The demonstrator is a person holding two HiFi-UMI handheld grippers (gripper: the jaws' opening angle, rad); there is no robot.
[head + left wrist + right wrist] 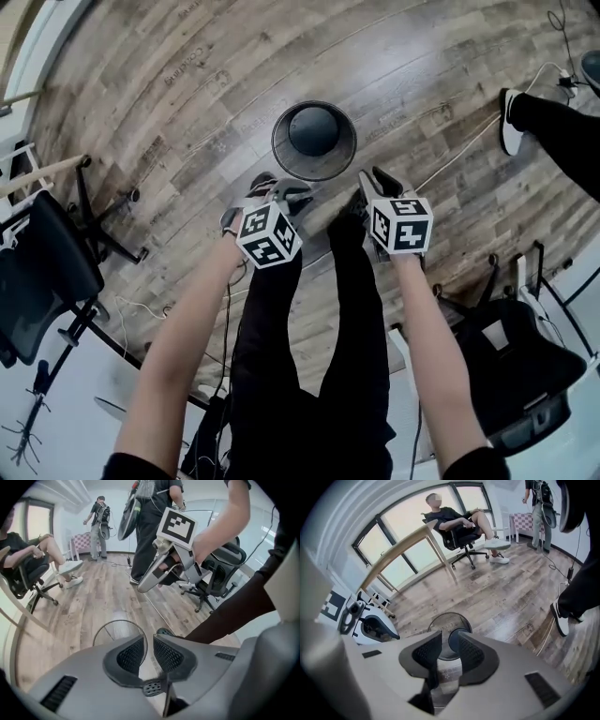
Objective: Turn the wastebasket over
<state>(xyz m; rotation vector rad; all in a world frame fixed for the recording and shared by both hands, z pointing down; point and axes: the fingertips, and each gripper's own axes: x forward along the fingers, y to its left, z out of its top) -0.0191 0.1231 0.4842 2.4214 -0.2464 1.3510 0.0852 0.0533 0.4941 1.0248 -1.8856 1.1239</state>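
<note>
Currently both claws are empty, left gripper (281, 189) and right gripper (377, 180) each a slit apart on nothing, hovering side by side above the wire wastebasket (314, 141) at 12 o'clock on the plank floor (187, 112), presumably to flank its rim.

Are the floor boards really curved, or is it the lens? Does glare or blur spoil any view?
Head view: the lens bends the straight floor planks into arcs; the wastebasket is sharp. Left gripper view: dark corners, a pale sheen on those planks, and the left tongs look soft up close. Right gripper view: the windows are washed out.
</note>
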